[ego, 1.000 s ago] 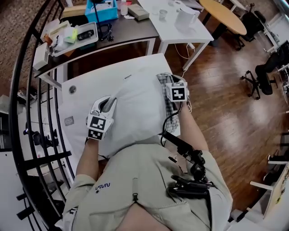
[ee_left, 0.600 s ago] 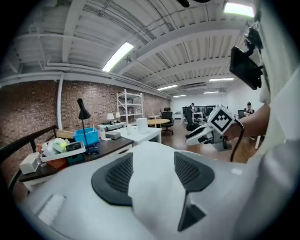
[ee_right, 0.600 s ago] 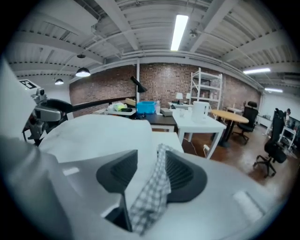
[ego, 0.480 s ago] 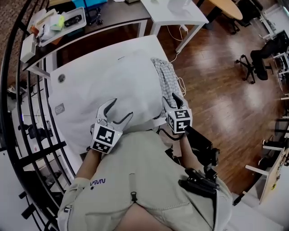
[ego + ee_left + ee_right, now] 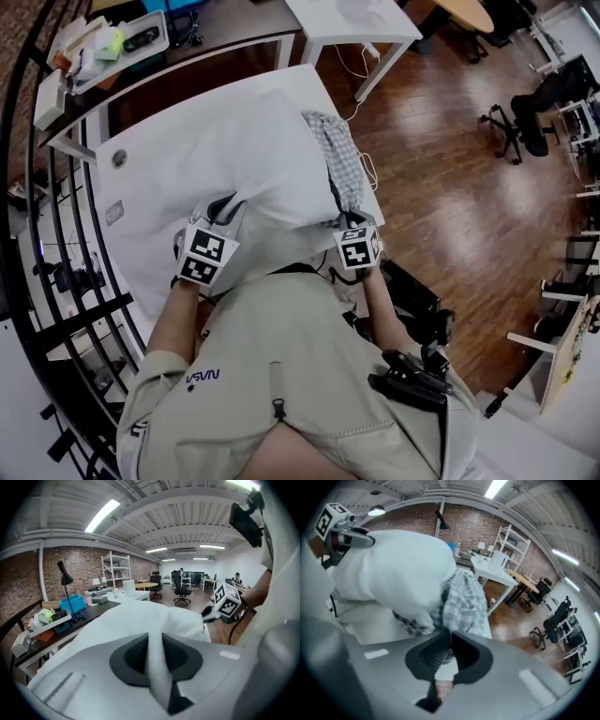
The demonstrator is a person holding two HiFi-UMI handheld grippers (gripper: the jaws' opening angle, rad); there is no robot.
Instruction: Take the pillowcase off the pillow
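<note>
A plump white pillow (image 5: 234,155) lies on the white table (image 5: 131,202). The grey checked pillowcase (image 5: 337,159) is bunched along its right end. My left gripper (image 5: 223,208) is at the pillow's near left edge. Its jaws are closing, and a fold of the white pillow fabric (image 5: 157,667) is pinched between them in the left gripper view (image 5: 154,641). My right gripper (image 5: 349,223) is at the near right corner. Its jaws are closing too, with the checked pillowcase (image 5: 461,602) caught between them in the right gripper view (image 5: 449,639).
A dark desk (image 5: 216,47) with trays of small items stands behind the table, and a white table (image 5: 347,17) beyond it. A black railing (image 5: 56,281) runs along the left. Wooden floor (image 5: 450,197) and an office chair (image 5: 530,117) lie to the right.
Both grippers came back to the pillow's near edge, stood open half a second ago, and have now closed on fabric. The pillow has shifted away and to the left in view.
</note>
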